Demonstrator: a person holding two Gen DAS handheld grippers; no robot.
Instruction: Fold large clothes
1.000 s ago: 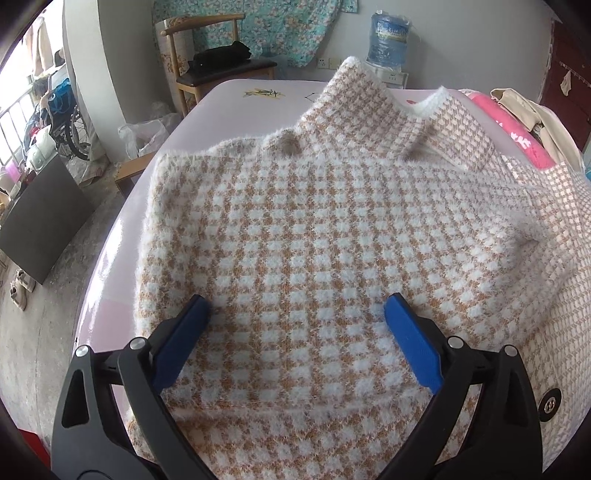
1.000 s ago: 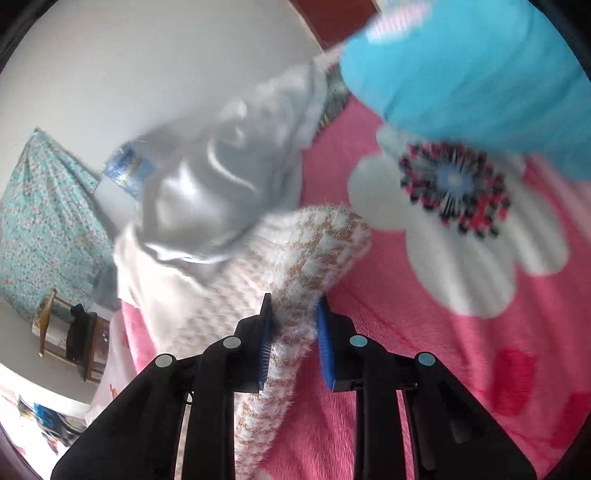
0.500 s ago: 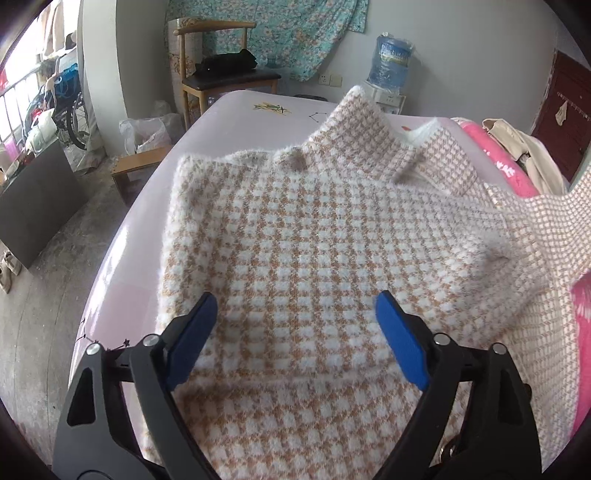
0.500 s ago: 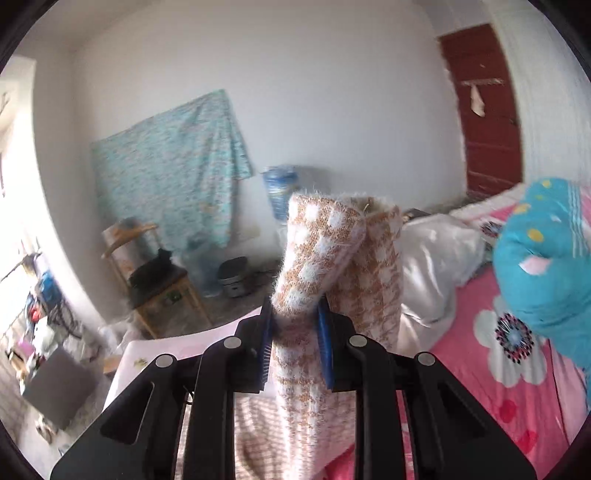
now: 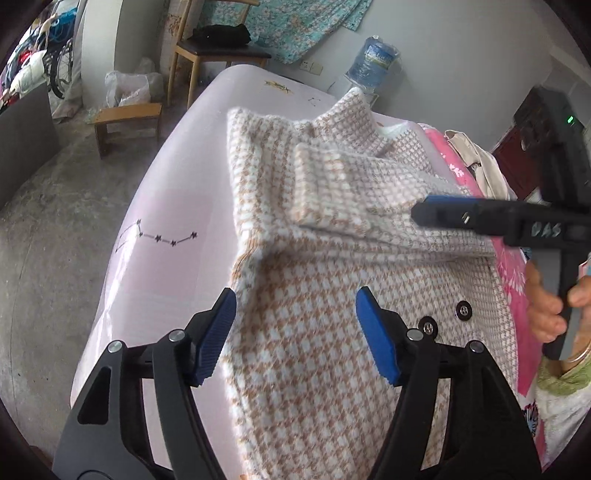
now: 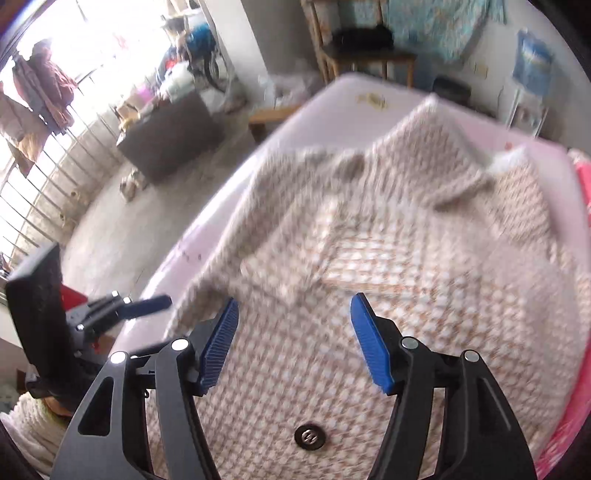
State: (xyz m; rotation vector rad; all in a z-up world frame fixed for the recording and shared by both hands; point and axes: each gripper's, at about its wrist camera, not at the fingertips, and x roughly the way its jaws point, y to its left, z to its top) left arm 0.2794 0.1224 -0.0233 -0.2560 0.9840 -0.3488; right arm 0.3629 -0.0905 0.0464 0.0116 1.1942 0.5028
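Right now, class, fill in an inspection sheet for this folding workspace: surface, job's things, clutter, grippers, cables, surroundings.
Surface: pale pink bed sheet, printed with a star line drawing.
Job's things: checked knit coat spread flat on the sheet, one sleeve folded across its front, snap buttons showing.
Clutter: beige garment and pink floral blanket at the far edge.
Grippers: left hand-held gripper closing, nothing between its pads; right hand-held gripper opening above the coat, holding nothing.
Cables: nothing seen.
Surroundings: wooden chair, low stool, water bottle, hanging floral cloth, concrete floor.
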